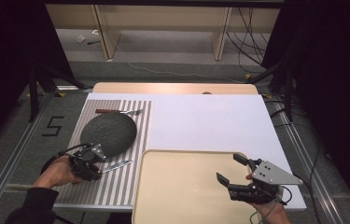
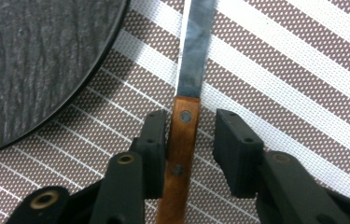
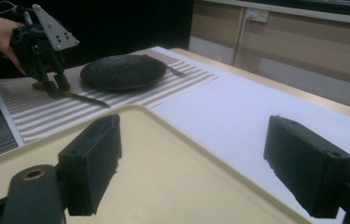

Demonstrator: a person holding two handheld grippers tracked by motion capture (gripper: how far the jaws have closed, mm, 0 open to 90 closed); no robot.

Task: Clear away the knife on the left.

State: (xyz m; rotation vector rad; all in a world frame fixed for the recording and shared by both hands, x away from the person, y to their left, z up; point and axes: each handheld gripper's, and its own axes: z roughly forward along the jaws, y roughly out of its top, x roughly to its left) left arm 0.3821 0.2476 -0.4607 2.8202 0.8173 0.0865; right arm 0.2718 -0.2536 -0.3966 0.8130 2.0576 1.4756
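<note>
My left gripper [image 1: 99, 164] stands over the near part of the striped placemat [image 1: 116, 186] on the left of the table, its jaws straddling the wooden handle of a knife [image 2: 182, 154]. One pad [image 2: 156, 149] lies against the handle while the other stands just clear of it, so the jaws are not yet clamped. The knife lies flat on the placemat, its blade pointing right, just near of the dark round plate [image 1: 108, 133]. A fork [image 1: 116, 111] lies at the far edge of the plate. My right gripper [image 1: 231, 169] hovers over the near right part of the beige tray [image 1: 177, 186], jaws spread wide with nothing between them.
</note>
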